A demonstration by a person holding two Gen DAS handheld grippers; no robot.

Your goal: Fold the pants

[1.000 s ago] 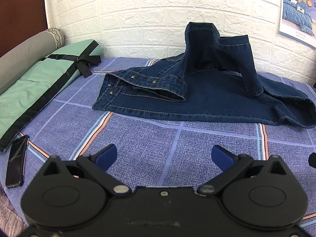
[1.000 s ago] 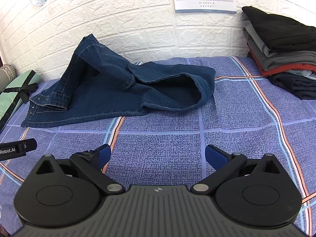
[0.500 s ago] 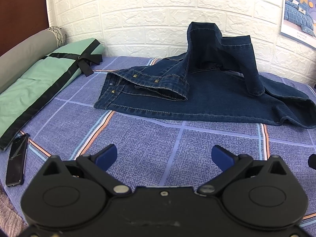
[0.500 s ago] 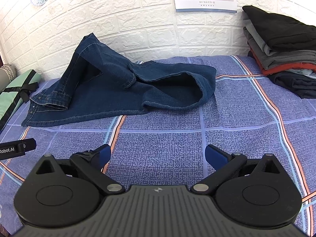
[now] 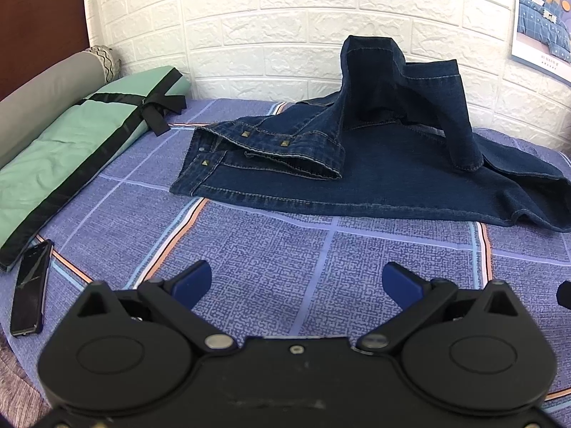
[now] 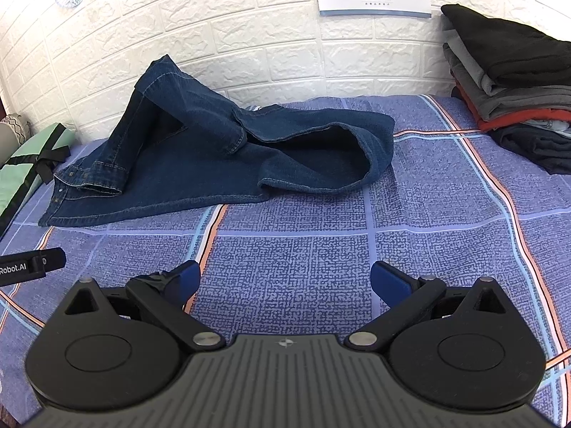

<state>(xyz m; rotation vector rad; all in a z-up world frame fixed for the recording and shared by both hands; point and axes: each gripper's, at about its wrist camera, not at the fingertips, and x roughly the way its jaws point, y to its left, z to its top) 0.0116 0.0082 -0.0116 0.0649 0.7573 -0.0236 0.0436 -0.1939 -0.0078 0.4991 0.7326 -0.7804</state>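
The dark denim jeans (image 5: 374, 164) (image 6: 214, 157) lie rumpled on the bed (image 5: 271, 249), well ahead of both sets of jaws. Left gripper (image 5: 296, 281) and right gripper (image 6: 283, 280) hover spread wide, holding nothing.

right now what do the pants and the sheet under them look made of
The jeans: dark indigo denim, stiff enough to stand in a peak, with contrast stitching and brass-looking rivets. The bed sheet: matte woven fabric, probably cotton, printed blue with stripes.

The left gripper (image 6: 21, 267) reads "Robot.AI"; a poster (image 5: 542, 14) perhaps "Sweet".
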